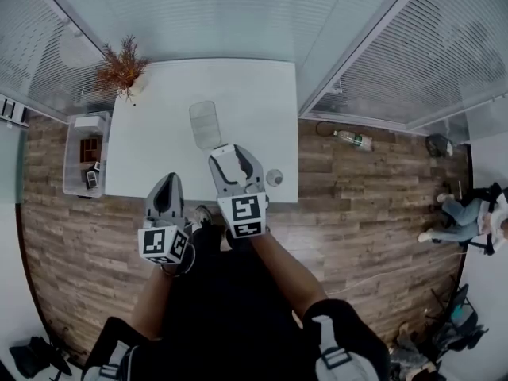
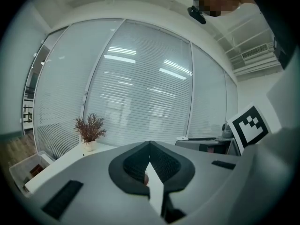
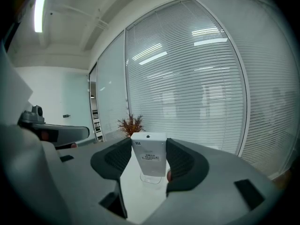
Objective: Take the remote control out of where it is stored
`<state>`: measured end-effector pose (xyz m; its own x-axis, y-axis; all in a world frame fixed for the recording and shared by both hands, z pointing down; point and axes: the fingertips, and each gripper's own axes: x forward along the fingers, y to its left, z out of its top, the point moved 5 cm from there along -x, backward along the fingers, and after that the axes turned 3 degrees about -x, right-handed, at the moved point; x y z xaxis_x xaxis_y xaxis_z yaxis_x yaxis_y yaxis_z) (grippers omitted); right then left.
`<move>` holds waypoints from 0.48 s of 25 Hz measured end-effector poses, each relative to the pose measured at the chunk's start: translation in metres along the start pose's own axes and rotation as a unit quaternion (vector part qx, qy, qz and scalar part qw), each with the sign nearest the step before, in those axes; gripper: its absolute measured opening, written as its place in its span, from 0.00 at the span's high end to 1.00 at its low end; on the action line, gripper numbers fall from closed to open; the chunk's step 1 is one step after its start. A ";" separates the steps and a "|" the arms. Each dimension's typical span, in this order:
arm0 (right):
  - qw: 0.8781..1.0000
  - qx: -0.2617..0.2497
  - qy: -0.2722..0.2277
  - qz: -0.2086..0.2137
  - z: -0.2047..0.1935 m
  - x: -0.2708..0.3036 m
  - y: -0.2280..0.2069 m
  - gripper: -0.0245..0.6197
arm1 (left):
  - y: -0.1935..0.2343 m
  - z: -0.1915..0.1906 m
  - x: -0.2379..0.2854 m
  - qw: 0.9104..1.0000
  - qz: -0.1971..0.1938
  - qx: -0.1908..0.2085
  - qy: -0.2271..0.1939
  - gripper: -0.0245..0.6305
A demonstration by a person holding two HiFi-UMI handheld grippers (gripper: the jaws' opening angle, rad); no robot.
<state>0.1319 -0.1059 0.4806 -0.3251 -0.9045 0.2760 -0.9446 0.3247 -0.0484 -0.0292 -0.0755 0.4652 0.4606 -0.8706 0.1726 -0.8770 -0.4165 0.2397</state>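
Right tool (image 3: 149, 146) clamps white remote control (image 3: 150, 159) — left tool (image 2: 150, 146) closed.

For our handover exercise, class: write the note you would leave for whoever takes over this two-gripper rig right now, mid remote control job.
Left gripper: shut, empty, near the front edge of the white table.
Right gripper: shut on the white remote control, held upright over the table.
Clear container lies on the table beyond the right gripper.
Done: remote looks out of storage and gripped.
Left: probably just setting it down on a bare part of the table.
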 end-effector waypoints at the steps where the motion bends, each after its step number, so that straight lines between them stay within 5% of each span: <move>1: 1.000 0.000 0.001 0.002 -0.001 -0.003 0.000 0.59 | -0.001 0.000 -0.002 1.000 0.002 0.001 -0.001 0.95; 12: 1.000 -0.004 -0.003 0.006 -0.005 -0.027 0.019 0.59 | -0.002 0.002 -0.024 1.000 0.009 0.013 -0.018 0.95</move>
<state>0.1231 -0.0736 0.4766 -0.3361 -0.9026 0.2689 -0.9404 0.3373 -0.0431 -0.0390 -0.0541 0.4582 0.4403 -0.8865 0.1423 -0.8884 -0.4073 0.2118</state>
